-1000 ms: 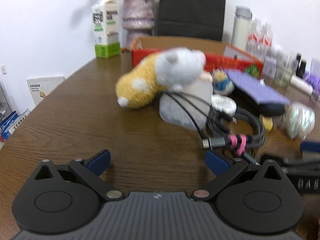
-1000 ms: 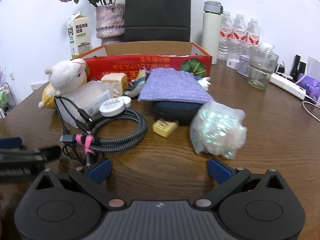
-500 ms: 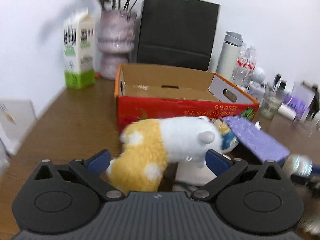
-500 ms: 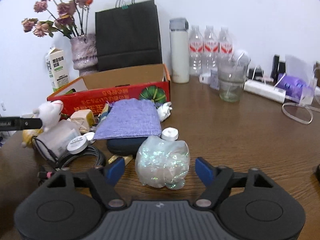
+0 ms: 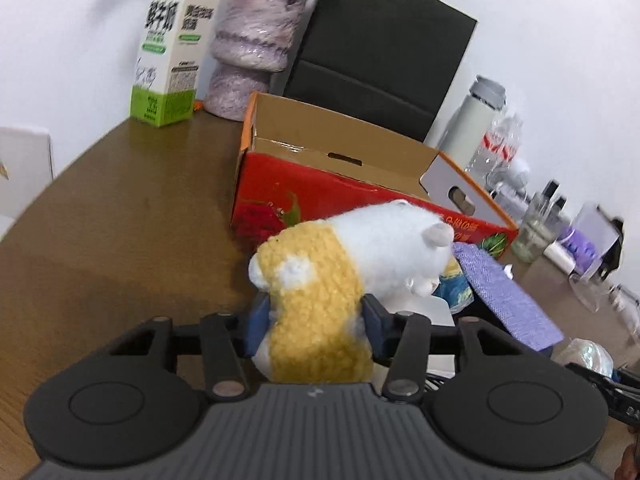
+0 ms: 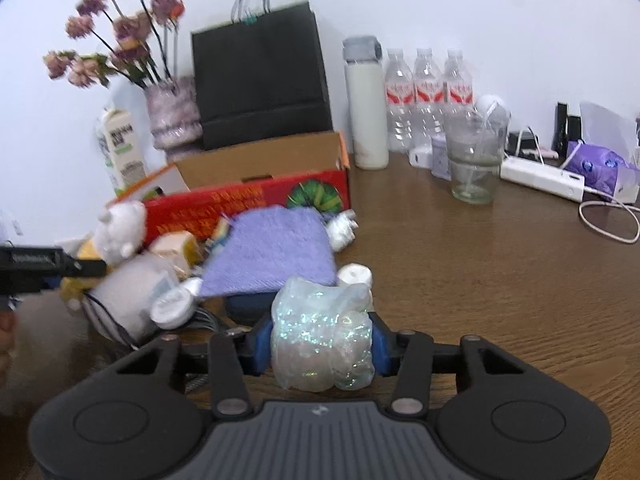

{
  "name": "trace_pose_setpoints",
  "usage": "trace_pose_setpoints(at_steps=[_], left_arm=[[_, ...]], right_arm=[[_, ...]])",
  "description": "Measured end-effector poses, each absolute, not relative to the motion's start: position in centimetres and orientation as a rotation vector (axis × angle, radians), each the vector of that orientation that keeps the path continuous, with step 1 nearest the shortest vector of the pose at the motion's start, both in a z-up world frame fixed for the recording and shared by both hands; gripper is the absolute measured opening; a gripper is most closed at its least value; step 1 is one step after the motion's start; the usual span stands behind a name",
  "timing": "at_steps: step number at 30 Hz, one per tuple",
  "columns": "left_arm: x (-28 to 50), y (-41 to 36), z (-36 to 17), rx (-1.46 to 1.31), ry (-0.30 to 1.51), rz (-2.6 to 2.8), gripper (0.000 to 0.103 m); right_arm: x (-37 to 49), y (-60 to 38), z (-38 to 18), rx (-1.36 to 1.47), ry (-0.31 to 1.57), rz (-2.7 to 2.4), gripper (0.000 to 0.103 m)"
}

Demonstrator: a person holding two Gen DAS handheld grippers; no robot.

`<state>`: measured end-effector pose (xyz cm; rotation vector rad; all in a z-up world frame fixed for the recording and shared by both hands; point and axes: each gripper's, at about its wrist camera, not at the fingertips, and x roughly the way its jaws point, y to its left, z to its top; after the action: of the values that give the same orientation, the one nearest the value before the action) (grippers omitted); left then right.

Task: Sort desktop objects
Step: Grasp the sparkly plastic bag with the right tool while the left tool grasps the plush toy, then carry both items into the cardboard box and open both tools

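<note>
A yellow and white plush toy lies in front of the red cardboard box. My left gripper is around its yellow body, jaws closing, both blue pads pressing into the fluff. In the right wrist view a glittery, crumpled clear bag sits on the brown table between the pads of my right gripper, whose jaws are closing and touch both of its sides. The plush toy also shows at the left there, beside the box.
A purple cloth, a white round tin and dark cables crowd the space beside the box. Behind stand a milk carton, a vase, a black paper bag, a thermos, bottles and a glass.
Both grippers went from wide open to closed in on their objects: the left swung over to the plush toy, the right moved up to the glittery bag.
</note>
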<state>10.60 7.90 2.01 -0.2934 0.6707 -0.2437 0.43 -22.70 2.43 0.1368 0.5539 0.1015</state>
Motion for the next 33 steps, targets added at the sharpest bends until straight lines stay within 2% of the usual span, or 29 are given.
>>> trace_pose_setpoints(at_steps=[1,2,4,7,10,13,16,20,28,33], left_arm=[[10.8,8.1,1.8,-0.325,0.691,-0.229,0.063],[11.2,8.2,1.5,-0.357,0.727,-0.223,0.064],[11.5,8.1,1.2,-0.372,0.730,-0.221,0.052],[11.2,7.3,1.7,-0.331,0.730,-0.198,0.047],[8.5,6.1,3.8,-0.240,0.669,-0.179,0.046],[3.7,5.1,6.8,-0.174,0.498,-0.260,0.046],[2.7,5.1,7.6,-0.182,0.535,-0.194,0.046],[1.4,6.0,10.7,-0.192,0.435,-0.215,0.046],[6.7,5.1,18.3,-0.071,0.358,-0.201,0.047],[11.6,4.8,20.3,-0.047,0.478,-0.239,0.047]], right_arm=[[0.0,-22.6,2.7,0.137,0.547,0.111,0.046],[-0.3,-22.4,2.9,0.134,0.543,0.119,0.046],[-0.9,-22.0,3.2,0.122,0.539,0.128,0.046],[-1.9,-21.7,3.6,0.106,0.534,0.126,0.046],[-3.2,-22.0,4.6,0.093,0.507,0.116,0.046],[-3.9,-22.6,5.5,0.101,0.478,0.126,0.046],[-4.1,-22.8,6.0,0.134,0.460,0.132,0.046],[-4.1,-23.0,8.0,0.121,0.402,0.153,0.046],[0.6,-23.6,15.5,0.022,0.248,0.180,0.046],[6.0,-24.1,19.4,-0.010,0.276,0.201,0.046]])
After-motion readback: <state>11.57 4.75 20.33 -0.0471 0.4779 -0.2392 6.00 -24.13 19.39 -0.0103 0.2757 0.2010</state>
